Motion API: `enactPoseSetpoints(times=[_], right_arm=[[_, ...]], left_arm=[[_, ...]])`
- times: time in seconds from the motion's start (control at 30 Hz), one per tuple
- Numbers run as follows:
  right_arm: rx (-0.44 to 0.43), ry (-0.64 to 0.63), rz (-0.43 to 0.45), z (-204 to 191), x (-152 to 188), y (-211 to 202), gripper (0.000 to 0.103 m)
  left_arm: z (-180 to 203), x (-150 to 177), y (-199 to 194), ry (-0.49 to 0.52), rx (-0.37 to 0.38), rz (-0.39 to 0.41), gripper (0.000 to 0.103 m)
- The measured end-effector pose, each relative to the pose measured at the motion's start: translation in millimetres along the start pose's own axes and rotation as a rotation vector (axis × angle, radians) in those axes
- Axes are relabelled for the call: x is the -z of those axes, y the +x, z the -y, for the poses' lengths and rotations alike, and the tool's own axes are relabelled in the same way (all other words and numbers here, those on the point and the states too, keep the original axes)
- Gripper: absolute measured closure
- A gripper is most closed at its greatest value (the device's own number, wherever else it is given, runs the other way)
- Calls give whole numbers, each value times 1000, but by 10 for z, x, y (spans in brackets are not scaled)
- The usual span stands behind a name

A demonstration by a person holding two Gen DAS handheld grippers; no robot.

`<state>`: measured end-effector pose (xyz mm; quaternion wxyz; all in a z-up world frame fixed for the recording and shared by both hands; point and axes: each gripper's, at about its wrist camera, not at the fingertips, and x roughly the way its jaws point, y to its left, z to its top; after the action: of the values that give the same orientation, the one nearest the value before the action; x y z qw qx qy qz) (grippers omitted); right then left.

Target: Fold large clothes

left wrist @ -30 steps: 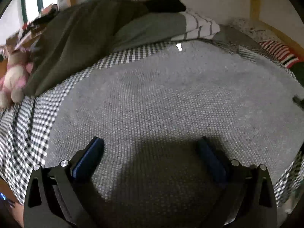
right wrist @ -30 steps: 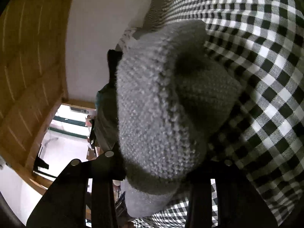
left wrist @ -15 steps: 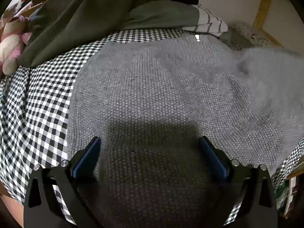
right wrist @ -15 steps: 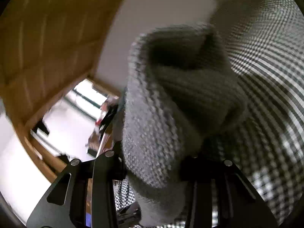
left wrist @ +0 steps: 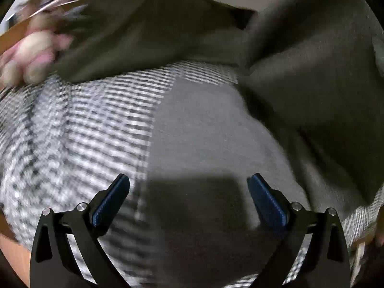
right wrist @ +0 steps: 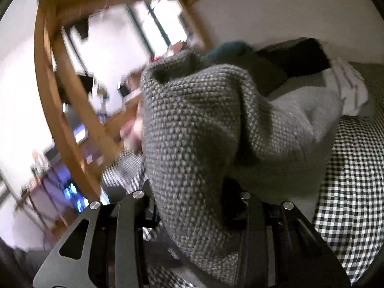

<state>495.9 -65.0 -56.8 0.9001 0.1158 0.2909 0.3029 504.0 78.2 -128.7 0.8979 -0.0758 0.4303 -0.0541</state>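
1. Because the sweater [right wrist: 192, 139] is a thick, coarse grey knit, it likely handles as soft, floppy and fairly heavy, with a grippy, non-slippery surface that bunches instead of creasing sharply.
2. Most of it lies spread on the checked bed cover [left wrist: 79, 129]; one bunched part is lifted above it.
3. The right gripper [right wrist: 189, 199] is clamped on that bunch, which fills the jaws and hides the pads.
4. The left gripper [left wrist: 188, 196] hangs over the flat part, jaws wide apart and empty.
5. Best holds, I judge, are edges or corners: hem, shoulder or cuff, pinching both layers so the knit does not sag or stretch.
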Motion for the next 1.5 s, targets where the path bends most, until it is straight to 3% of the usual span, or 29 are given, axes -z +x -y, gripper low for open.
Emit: enactPoseSetpoints(times=[0.1, 0.2, 0.3, 0.37, 0.57, 0.7, 0.77, 0.8, 0.87, 0.97, 1.07, 1.1, 1.17, 1.27, 1.33, 1.43, 1.5], right_arm=[[32, -77, -78, -144, 115, 232, 66], [86, -198, -170, -405, 278, 486, 66], [144, -305, -307, -636, 461, 818, 66], [162, -311, -382, -642, 605, 987, 64], [187, -335, -368, -607, 758, 1066, 61], [236, -412, -364, -715, 862, 1028, 54], [259, -460, -360, -788, 924, 1034, 41], [256, -472, -359, -829, 949, 1048, 34], [250, -505, -341, -910, 1014, 1042, 10], [271, -547, -278, -1024, 1081, 883, 7], [202, -503, -216, -1056, 1012, 522, 4], [189, -501, -213, -1060, 1009, 423, 3], [188, -521, -228, -1091, 1033, 255, 3], [157, -567, -232, -1126, 1056, -84, 3], [177, -525, -181, -1014, 965, -334, 4], [277, -359, -145, -612, 734, -422, 4], [301, -214, -259, -191, 652, -177, 4]], left_arm=[[-430, -67, -25, -122, -29, -27, 5], [-682, -61, 30, -183, -43, -52, 5], [-760, 2, 130, -198, -29, -92, 4], [-752, 44, 162, -171, -46, -100, 5], [-771, -26, 93, -100, -167, -74, 5], [-1158, -273, -361, -206, -242, 59, 5], [-1203, -427, -613, -230, -203, 126, 5], [-1152, -549, -764, -221, -133, 143, 5], [-976, -731, -908, -174, 10, 133, 5], [-398, -1050, -894, -15, 245, 38, 5], [250, -1135, -618, 175, 315, -122, 5], [491, -1141, -445, 244, 314, -192, 5], [853, -1120, -11, 343, 239, -332, 5], [1029, -1088, 545, 442, 27, -428, 5], [893, -1118, 702, 379, -7, -431, 5], [649, -1107, 774, 245, 87, -449, 4], [552, -1040, 757, 213, 118, -435, 4]])
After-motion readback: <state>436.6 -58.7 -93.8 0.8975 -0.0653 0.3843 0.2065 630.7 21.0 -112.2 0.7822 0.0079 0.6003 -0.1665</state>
